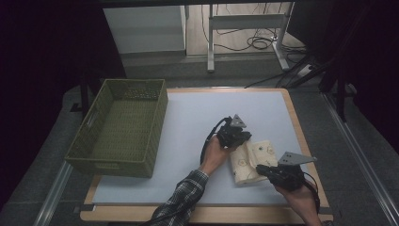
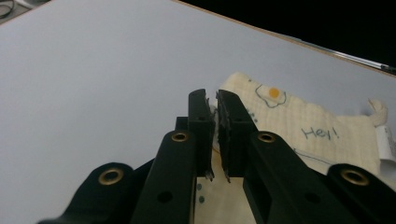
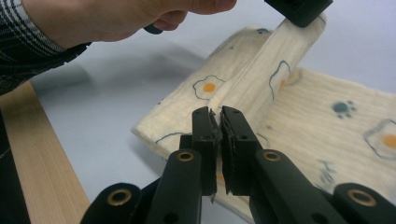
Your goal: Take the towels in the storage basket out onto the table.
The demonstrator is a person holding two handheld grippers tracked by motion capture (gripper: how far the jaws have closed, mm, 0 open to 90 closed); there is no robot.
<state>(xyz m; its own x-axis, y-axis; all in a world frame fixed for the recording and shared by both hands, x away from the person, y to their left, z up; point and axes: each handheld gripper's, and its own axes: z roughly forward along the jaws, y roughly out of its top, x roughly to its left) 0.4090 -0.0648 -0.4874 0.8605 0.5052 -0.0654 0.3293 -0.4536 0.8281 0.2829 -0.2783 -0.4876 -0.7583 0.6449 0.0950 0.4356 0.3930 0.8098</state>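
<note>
White tabletop (image 1: 188, 141) under dim light. I see my left gripper (image 1: 234, 136) clamped on the cream cloth (image 1: 249, 162) at its 11 o'clock corner, my right gripper (image 1: 277, 175) pinching its 4 o'clock edge. Green basket (image 1: 120, 127) sits at 9 o'clock, well apart.

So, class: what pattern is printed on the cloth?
The cream cloth bears fried eggs, paw prints and "Hey!"; clearest in the right gripper view.

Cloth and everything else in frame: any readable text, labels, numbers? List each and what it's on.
"Hey!" – in dark outline letters on the cream cloth, beside a fried-egg drawing.
White tag at the cloth's edge: too small to read.
Green basket, grippers, table: no text visible.
</note>
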